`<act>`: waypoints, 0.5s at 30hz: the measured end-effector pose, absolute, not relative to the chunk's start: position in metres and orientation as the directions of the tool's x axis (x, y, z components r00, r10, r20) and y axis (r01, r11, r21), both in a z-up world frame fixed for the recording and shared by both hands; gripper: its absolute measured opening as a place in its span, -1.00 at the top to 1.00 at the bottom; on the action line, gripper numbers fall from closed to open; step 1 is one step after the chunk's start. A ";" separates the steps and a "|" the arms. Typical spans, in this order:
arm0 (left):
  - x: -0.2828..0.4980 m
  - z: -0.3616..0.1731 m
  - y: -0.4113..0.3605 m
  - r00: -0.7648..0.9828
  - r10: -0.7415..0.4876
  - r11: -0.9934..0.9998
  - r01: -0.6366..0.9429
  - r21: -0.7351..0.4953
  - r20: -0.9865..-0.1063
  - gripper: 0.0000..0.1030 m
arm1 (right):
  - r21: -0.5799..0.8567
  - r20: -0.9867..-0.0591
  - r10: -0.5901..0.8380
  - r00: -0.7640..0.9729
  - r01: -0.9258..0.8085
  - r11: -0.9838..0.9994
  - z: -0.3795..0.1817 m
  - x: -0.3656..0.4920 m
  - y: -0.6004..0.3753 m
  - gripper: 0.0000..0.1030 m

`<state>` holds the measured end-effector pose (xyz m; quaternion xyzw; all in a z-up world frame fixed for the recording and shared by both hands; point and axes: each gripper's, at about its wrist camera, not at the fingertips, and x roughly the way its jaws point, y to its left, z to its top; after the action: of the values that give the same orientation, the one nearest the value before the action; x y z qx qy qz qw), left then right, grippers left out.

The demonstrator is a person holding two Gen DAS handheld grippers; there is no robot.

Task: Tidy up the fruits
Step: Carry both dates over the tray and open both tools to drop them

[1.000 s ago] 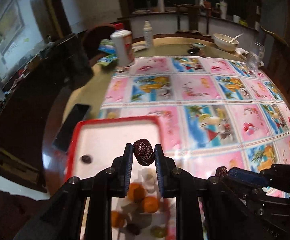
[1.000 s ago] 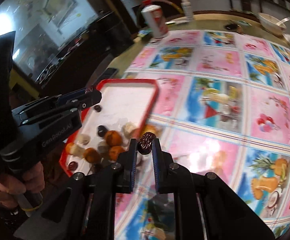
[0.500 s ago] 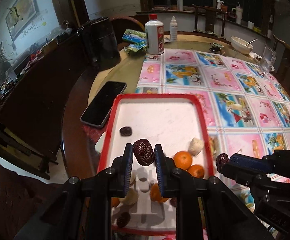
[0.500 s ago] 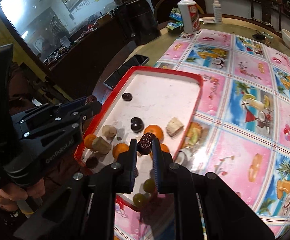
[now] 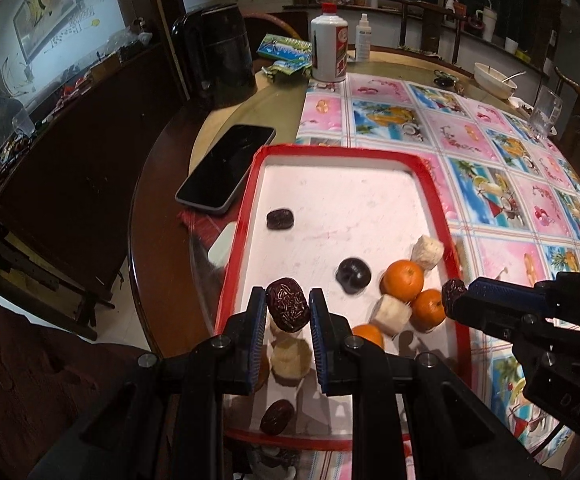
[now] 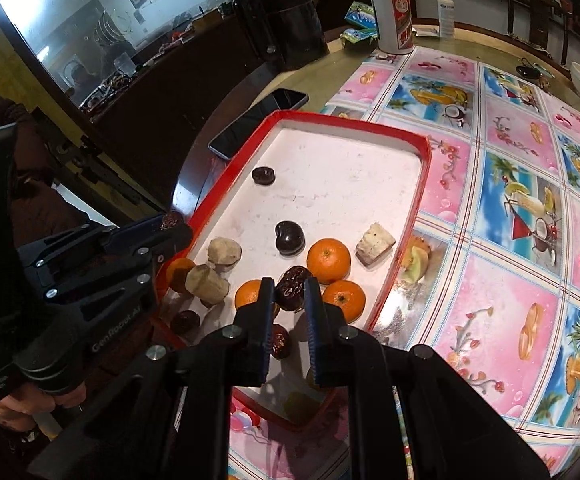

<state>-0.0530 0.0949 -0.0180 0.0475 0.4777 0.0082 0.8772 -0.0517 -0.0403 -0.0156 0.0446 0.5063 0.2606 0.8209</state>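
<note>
Dates are pinched in both the left gripper and right gripper above the red tray, mid-carry; lowering and release toward the date at twelve o'clock seems called for.

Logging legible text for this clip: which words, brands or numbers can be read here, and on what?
"GenRobot.AI": on the left hand-held gripper, along its body, right wrist view.
"DAS": partial, on the right hand-held gripper body, left wrist view.
White bottle: red label, print too blurred to read.
Spray bottle: label too small.
Green packets: unreadable.
</note>
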 end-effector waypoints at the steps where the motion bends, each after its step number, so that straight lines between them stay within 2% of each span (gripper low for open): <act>1: -0.054 -0.019 0.096 0.541 0.060 0.995 0.030 0.091 -0.839 0.60 | 0.333 -0.809 0.471 0.351 -0.386 0.860 -0.016 -0.052 -0.038 0.68; 15: -0.063 -0.039 0.099 0.499 0.060 0.996 0.027 0.084 -0.864 0.60 | 0.308 -0.831 0.446 0.333 -0.392 0.867 -0.027 -0.055 -0.030 0.68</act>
<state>-0.0629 0.0992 -0.0394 0.0433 0.5003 0.0095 0.8647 -0.0547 -0.0295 -0.0268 0.0261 0.5175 0.2568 0.8158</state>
